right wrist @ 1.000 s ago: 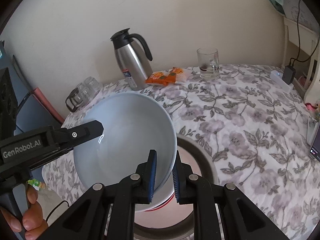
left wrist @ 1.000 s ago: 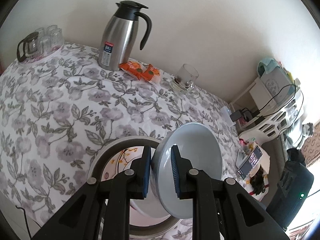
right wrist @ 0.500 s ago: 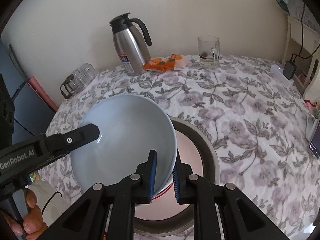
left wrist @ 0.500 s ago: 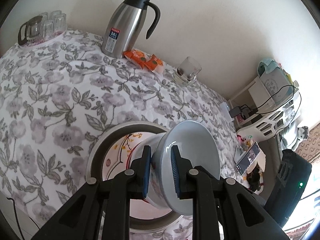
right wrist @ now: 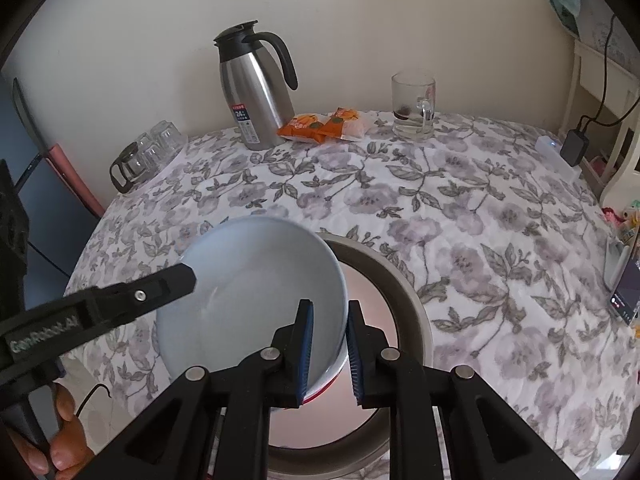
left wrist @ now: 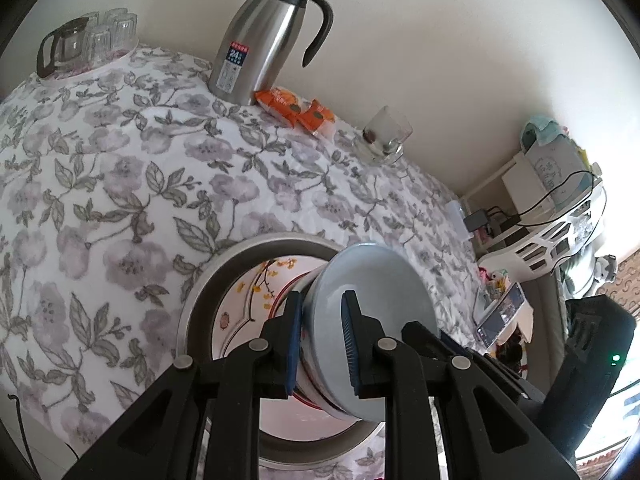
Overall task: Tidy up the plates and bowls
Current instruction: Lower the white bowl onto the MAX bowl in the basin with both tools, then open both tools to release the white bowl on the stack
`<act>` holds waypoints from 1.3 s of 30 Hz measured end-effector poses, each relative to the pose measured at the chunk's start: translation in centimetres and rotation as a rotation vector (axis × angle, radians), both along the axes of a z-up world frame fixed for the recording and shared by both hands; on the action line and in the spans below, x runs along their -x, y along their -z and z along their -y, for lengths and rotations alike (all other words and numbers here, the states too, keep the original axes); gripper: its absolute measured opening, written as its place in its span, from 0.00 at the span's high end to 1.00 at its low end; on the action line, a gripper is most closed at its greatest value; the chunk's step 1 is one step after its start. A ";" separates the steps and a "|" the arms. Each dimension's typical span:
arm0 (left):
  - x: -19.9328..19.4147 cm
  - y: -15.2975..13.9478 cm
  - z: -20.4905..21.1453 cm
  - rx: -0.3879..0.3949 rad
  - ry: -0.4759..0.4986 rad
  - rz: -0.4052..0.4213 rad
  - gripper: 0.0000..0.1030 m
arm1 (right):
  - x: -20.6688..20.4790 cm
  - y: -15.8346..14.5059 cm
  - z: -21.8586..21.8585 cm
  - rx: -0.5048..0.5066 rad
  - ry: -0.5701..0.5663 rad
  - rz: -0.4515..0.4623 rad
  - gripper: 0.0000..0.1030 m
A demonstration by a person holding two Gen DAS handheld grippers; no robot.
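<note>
Item: pale blue bowl (right wrist: 256,292), held by its rim at two points, the left gripper (left wrist: 320,344) closed on one side and the right gripper (right wrist: 330,350) closed on the opposite side, each with one finger inside the wall and one outside. Position: tilted, low over a wide grey-rimmed basin (left wrist: 200,292) on the floral-clothed worktop (left wrist: 120,184). Under the blue bowl sits a white bowl with a red rim line (right wrist: 334,380); the two appear nested or very nearly so, though whether they touch cannot be told. Beneath them lies a plate with a painted branch and yellow blossoms (left wrist: 256,292), inside the basin. Progress, as a judgement: the stack is largely built, with plate and one bowl placed; the blue bowl remains to be levelled, seated and released. No other loose plates or bowls are visible. Also present, well apart at the back: steel thermos jug (right wrist: 252,96), orange snack packets (right wrist: 320,124), glass mug (right wrist: 414,106), tray of small glasses (left wrist: 88,44).
</note>
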State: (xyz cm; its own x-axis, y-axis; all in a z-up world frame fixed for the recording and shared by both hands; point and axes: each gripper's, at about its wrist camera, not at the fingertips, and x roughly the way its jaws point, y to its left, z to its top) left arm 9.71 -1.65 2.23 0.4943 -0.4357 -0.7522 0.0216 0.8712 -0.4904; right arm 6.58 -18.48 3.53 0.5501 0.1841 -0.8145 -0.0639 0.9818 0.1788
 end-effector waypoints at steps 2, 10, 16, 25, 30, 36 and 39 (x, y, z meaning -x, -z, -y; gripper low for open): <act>0.1 -0.1 0.0 -0.002 0.001 0.006 0.80 | 0.0 0.0 -0.1 0.012 -0.003 0.003 0.81; 0.2 -0.3 0.0 -0.001 -0.002 0.020 0.80 | 0.2 -0.5 0.2 0.013 0.016 0.031 0.75; 0.8 -1.1 -0.2 -0.036 -0.009 0.066 0.80 | 0.4 -0.7 0.5 0.004 0.017 0.040 0.75; 2.2 -1.3 -2.1 -0.152 -0.096 0.116 0.48 | 1.2 -1.1 1.2 0.000 0.043 0.067 0.47; 2.8 -0.3 -3.3 -0.227 -0.150 0.087 0.35 | 2.2 -0.9 2.0 -0.013 0.064 0.081 0.38; 3.3 1.7 -3.2 -0.307 -0.134 0.041 0.24 | 3.4 -0.1 2.9 -0.017 0.092 0.072 0.30; 3.7 2.0 -2.9 -0.327 -0.120 0.033 0.24 | 4.1 0.1 3.1 -0.022 0.098 0.071 0.17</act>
